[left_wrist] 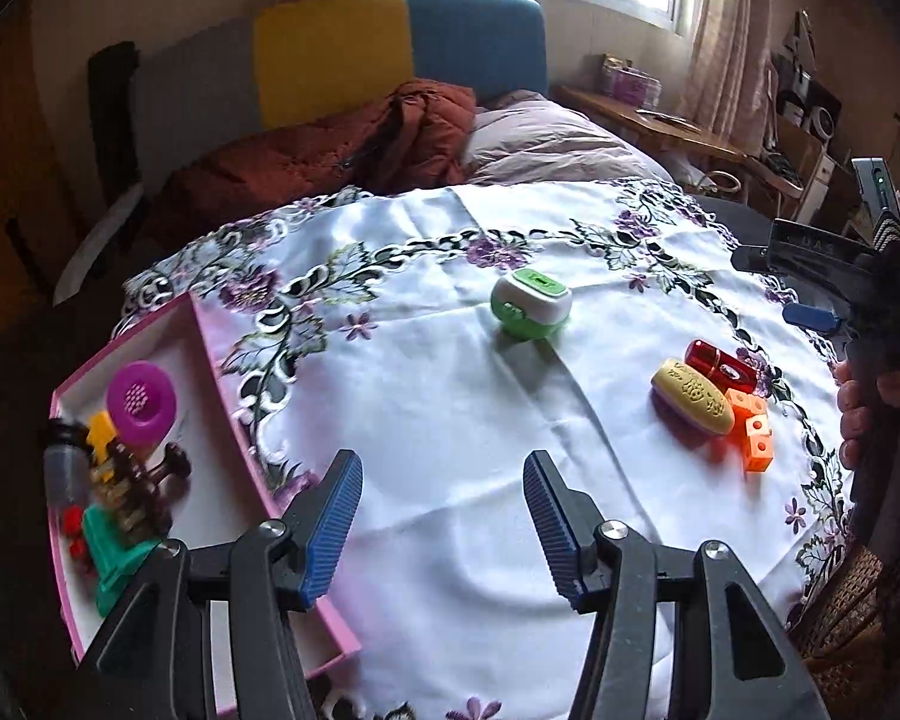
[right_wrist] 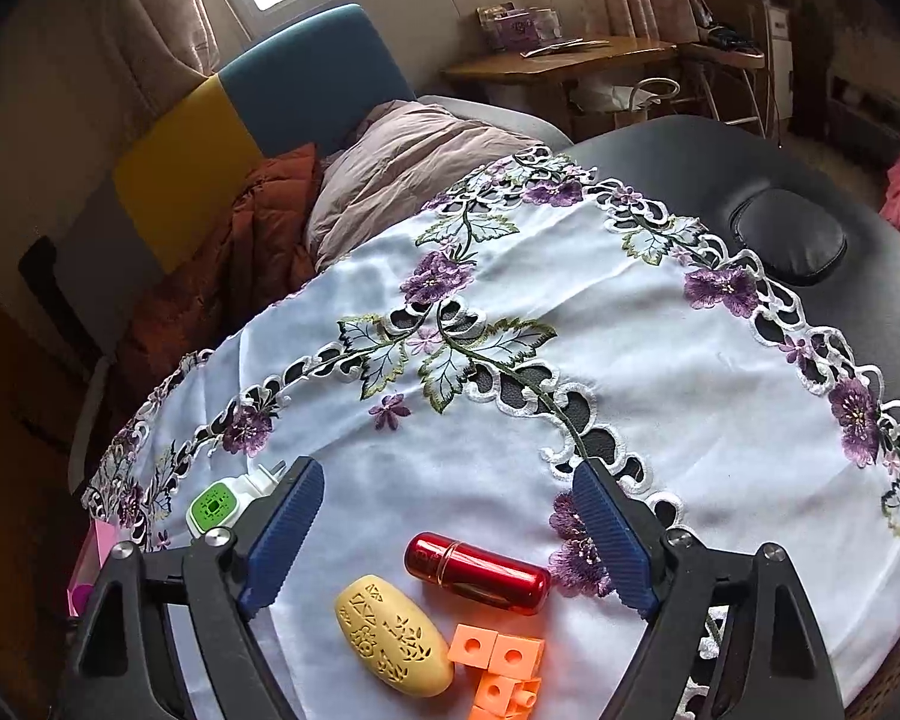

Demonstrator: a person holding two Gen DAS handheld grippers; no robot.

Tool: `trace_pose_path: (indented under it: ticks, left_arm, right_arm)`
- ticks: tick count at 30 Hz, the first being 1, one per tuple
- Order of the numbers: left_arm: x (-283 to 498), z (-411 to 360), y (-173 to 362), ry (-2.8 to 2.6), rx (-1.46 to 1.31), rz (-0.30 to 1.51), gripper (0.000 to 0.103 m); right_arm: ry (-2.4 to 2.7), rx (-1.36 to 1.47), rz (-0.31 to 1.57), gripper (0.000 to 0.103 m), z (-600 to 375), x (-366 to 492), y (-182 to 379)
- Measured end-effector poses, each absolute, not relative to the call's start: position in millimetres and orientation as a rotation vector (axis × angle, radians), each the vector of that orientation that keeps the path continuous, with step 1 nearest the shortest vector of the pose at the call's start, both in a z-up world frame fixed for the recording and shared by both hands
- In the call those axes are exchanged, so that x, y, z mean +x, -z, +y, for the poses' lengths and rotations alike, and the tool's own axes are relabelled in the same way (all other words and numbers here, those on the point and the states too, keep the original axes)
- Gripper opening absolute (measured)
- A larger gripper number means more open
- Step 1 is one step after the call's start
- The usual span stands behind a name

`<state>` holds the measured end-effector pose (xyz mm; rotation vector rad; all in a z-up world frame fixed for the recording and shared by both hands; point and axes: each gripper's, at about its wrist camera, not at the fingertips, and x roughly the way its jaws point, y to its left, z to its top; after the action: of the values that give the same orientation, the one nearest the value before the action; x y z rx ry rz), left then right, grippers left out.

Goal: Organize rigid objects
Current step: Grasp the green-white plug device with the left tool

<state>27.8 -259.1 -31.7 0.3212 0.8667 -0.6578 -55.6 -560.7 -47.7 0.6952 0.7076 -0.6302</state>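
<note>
**Both grippers open over cloth, three items near right jaws**

Left gripper (left_wrist: 444, 516) stood open, nothing between its blue pads (left_wrist: 330, 531), pointed down at bare white cloth (left_wrist: 450, 408). Just left of it sat the pink tray (left_wrist: 222, 414), its near corner passing under the left finger. Tray held a purple disc (left_wrist: 141, 401), yellow piece (left_wrist: 101, 429), brown toy (left_wrist: 135, 489), teal piece (left_wrist: 114, 552), small red bits (left_wrist: 73, 525) and a clear bottle (left_wrist: 63, 468) at the far left edge. Exact contacts among them were too blurred to tell.

Right gripper (right_wrist: 447, 531) was open wide, pads (right_wrist: 282, 534) touching nothing. Between and just below the jaws lay the red capsule (right_wrist: 480, 570) on its side. Yellow oval (right_wrist: 393, 642) lay beside it, toward the left finger. Orange blocks (right_wrist: 498, 669) sat just right of the oval, under the capsule, apparently touching the oval.

Green-white case (right_wrist: 222, 501) sat behind the right gripper's left finger, partly hidden. In the left wrist view the same case (left_wrist: 531, 303) stood alone mid-cloth, well apart from the tray and from the capsule group.

A hand (left_wrist: 858, 414) gripping the right tool showed at that view's right edge.

Cloth had a purple floral border and covered a black padded table (right_wrist: 720, 180). A bed (left_wrist: 540, 138) with a rust jacket (left_wrist: 360, 144) lay beyond.
</note>
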Motion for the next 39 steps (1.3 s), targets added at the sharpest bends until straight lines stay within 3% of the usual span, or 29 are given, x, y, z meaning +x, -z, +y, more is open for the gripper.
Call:
trace_pose_path:
  ticks: [2,13,27,29,30,39]
  left_arm:
    - [34,-276,32,0.69,0.358,0.862,0.064]
    - [88,-368,43,0.847,0.508,0.897,0.08]
    - [123,-436,87,0.919,0.767,0.933,0.084]
    - [129,-439,94,0.918,0.731,0.97,0.06]
    - [132,-438,97,0.904,0.696,0.986,0.053]
    - [113,-389,86,0.863,0.496,0.997,0.052]
  right_arm:
    - [0.628,0.711,0.713,0.086,-563,-56,49]
    - [0.616,0.747,0.722,0.087,-567,-55,52]
    - [0.615,0.805,0.717,0.088,-575,-57,55]
    - [0.616,0.807,0.72,0.088,-575,-56,56]
    - [0.62,0.805,0.72,0.088,-575,-57,56]
    - [0.642,0.837,0.688,0.088,-582,-64,56]
